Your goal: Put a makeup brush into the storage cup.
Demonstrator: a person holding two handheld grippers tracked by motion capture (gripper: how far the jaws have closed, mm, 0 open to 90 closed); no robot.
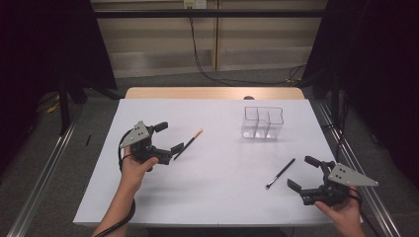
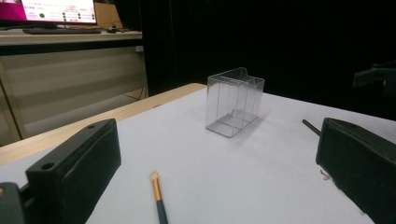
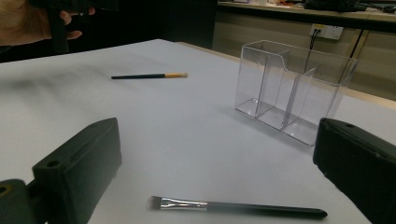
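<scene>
Presently on the white table [image 1: 217,187]:

Left gripper [image 1: 169,140], held in the person's left hand [image 1: 132,170] at the left side of the table: jaws spread wide, holding nothing. Between them, in the left gripper view, lies the tip end of the gold-banded brush [image 2: 158,196], flat on the table, not touched by either jaw. In the high view this brush [image 1: 189,143] lies slanted, its pale tip toward the far right, its dark handle end just beside the gripper's nearer jaw; whether they touch, I cannot tell.

Right gripper [image 1: 302,173], held in the person's right hand [image 1: 341,212] at the near right corner: jaws spread wide, holding nothing. The silver-banded brush [image 3: 233,207] lies flat between and just ahead of them in the right gripper view, bristles to the left there. In the high view it [image 1: 280,174] lies slanted, just left of the gripper, apart from both jaws.

Clear organiser [image 1: 263,122]: upright on the far right part of the table, divided into compartments, well apart from both brushes and both grippers. Nothing stands in it
</scene>
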